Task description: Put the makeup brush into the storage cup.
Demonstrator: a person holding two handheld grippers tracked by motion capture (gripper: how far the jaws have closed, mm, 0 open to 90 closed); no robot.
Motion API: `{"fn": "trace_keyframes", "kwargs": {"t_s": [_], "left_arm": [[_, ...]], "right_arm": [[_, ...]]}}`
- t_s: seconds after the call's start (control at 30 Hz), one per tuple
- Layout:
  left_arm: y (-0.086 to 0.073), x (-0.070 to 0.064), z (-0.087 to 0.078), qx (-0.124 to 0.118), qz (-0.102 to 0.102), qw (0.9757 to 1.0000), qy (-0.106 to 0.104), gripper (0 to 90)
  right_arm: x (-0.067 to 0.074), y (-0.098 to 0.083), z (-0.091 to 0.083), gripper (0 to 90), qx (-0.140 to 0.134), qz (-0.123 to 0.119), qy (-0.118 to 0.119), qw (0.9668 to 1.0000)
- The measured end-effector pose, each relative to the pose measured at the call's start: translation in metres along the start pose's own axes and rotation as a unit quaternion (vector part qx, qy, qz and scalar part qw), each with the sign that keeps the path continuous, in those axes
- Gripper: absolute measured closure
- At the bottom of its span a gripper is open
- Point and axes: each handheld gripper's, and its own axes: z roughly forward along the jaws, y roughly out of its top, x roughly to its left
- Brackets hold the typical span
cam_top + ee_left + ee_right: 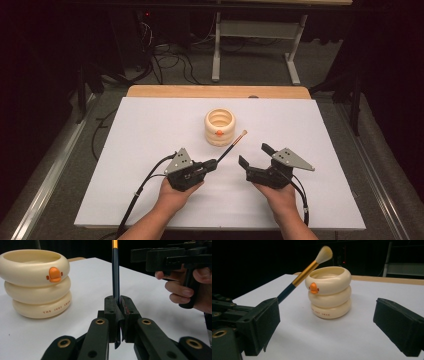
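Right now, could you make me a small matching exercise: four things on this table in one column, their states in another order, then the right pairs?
1. left gripper
2. right gripper
3. brush
4. cream holder

a. stands upright, nothing inside
b. open, nothing between its jaws
c. shut on a dark handle
d. held tilted, bristles uppermost

Pairs: 1-c, 2-b, 3-d, 4-a
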Motion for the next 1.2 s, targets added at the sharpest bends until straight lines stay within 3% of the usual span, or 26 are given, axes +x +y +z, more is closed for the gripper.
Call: {"fn": "trace_keyframes", "kwargs": {"t_s": [0.3,0.83,1.2], "left_arm": [[-0.002,-0.008,0.004,-0.002,0.008,1.0000,-0.006,85.2],[-0.006,-0.016,0.010,0.002,0.016,0.9998,-0.008,85.3],[-0.007,-0.017,0.009,0.001,0.017,0.9998,-0.009,85.3]], "right_arm": [[0.005,-0.001,0.002,13.7,-0.012,0.032,0.015,0.9993],[0.007,-0.003,0.006,21.9,-0.031,0.083,0.048,0.9949],[0.010,-0.005,0.008,34.5,-0.040,0.093,0.059,0.9931]]}}
